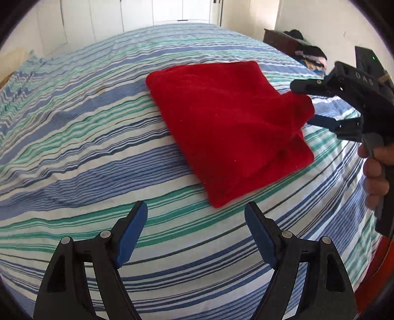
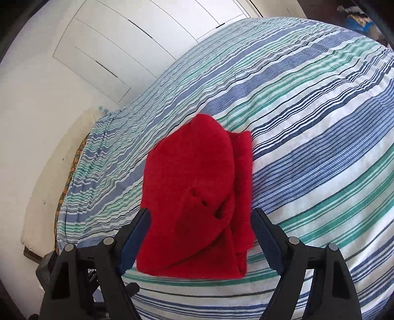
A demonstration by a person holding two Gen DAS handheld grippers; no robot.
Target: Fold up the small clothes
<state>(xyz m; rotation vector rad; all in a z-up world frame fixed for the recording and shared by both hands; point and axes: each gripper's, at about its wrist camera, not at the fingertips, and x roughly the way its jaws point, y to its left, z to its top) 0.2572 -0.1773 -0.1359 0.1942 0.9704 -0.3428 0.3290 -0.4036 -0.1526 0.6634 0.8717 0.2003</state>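
Observation:
A red cloth (image 1: 221, 118) lies folded on the striped bed (image 1: 86, 147). Its right edge is bunched and raised. My left gripper (image 1: 195, 205) hovers just short of the cloth's near corner, open, with nothing between its fingers. My right gripper (image 1: 301, 103) comes in from the right, one finger above the raised edge and one below it. In the right wrist view the red cloth (image 2: 192, 172) fills the wide gap of the right gripper (image 2: 201, 211). The pads sit at its sides and do not visibly press it.
A person's hand (image 1: 374, 172) holds the right gripper's handle. White wardrobe doors (image 1: 167, 9) stand behind the bed. A pile of clothes (image 1: 307, 54) sits on dark furniture at the back right. The bed's edge (image 2: 66, 209) drops off at the left.

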